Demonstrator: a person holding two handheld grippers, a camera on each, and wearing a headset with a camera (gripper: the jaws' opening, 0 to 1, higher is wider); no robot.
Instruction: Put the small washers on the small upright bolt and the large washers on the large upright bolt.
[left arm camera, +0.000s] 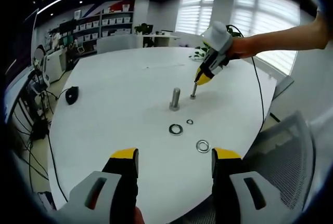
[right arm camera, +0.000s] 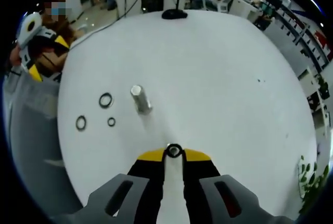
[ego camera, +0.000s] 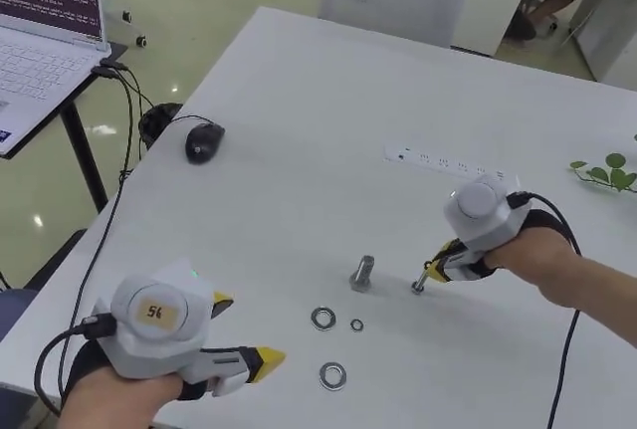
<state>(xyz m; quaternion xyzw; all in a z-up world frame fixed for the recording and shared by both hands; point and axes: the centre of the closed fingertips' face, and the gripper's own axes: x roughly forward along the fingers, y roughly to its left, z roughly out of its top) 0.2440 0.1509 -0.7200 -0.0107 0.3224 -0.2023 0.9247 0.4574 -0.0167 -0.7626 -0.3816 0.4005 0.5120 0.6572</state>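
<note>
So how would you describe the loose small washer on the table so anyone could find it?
On the white table, find the large upright bolt. Three loose rings lie on the person's side of it. The small washer sits just beside one large washer and is clearly the smallest ring of the three.

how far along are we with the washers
Nothing looks finished: the large bolt is bare. In hand: the right gripper is shut on what looks like a small washer at the small bolt. Left to do: the loose small washer, one large washer and a second large washer lie unplaced; the left gripper is open, empty.
</note>
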